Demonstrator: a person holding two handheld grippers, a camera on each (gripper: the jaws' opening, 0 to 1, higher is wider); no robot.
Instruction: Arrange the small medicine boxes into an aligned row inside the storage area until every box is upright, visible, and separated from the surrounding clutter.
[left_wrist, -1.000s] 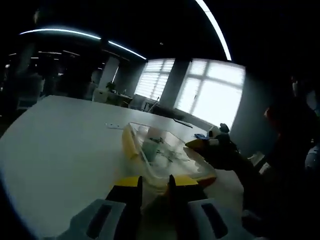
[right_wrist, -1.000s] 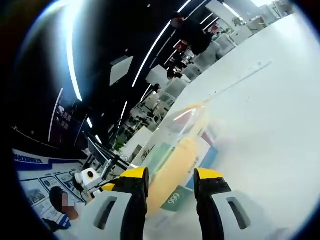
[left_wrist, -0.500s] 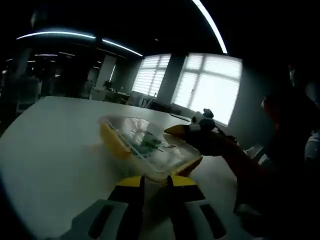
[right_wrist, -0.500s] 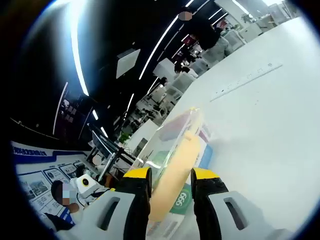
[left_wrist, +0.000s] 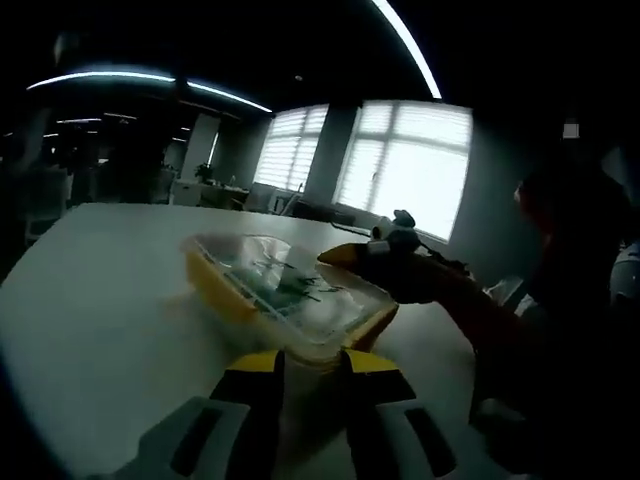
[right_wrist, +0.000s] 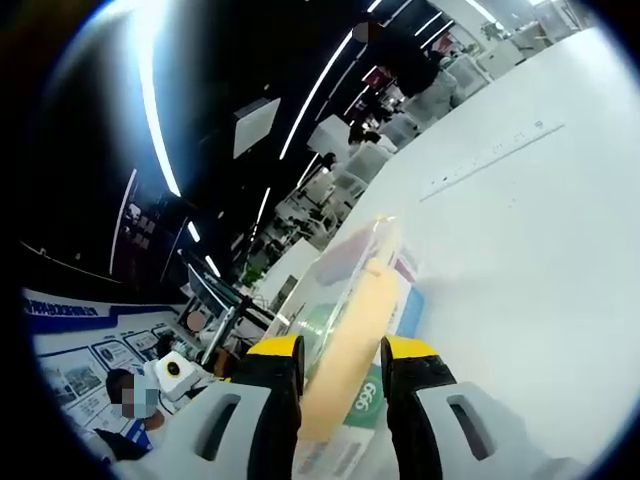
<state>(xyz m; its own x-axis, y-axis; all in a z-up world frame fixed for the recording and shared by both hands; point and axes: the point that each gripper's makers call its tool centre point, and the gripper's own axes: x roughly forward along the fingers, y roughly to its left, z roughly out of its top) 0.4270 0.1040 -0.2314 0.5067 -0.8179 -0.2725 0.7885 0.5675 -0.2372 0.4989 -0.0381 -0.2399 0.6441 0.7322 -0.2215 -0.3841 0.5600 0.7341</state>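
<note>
Ahead of my left gripper (left_wrist: 308, 372), whose jaws pinch the near rim, the clear bin (left_wrist: 285, 300) with its yellow edge hangs above the table (left_wrist: 90, 300), my right gripper (left_wrist: 385, 262) clamping its far side. Along my right gripper (right_wrist: 340, 358), jaws nip the bin (right_wrist: 355, 290) edge-on; boxes (right_wrist: 365, 395) inside look light and loose, the thin plastic slick, so I judge rim grips best.

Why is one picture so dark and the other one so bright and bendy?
In the left gripper view the bright windows backlight the scene, so the clear container and table look dim. In the right gripper view the white table glares, the container's yellow edge is blurred, and the fisheye curves the ceiling lights.
</note>
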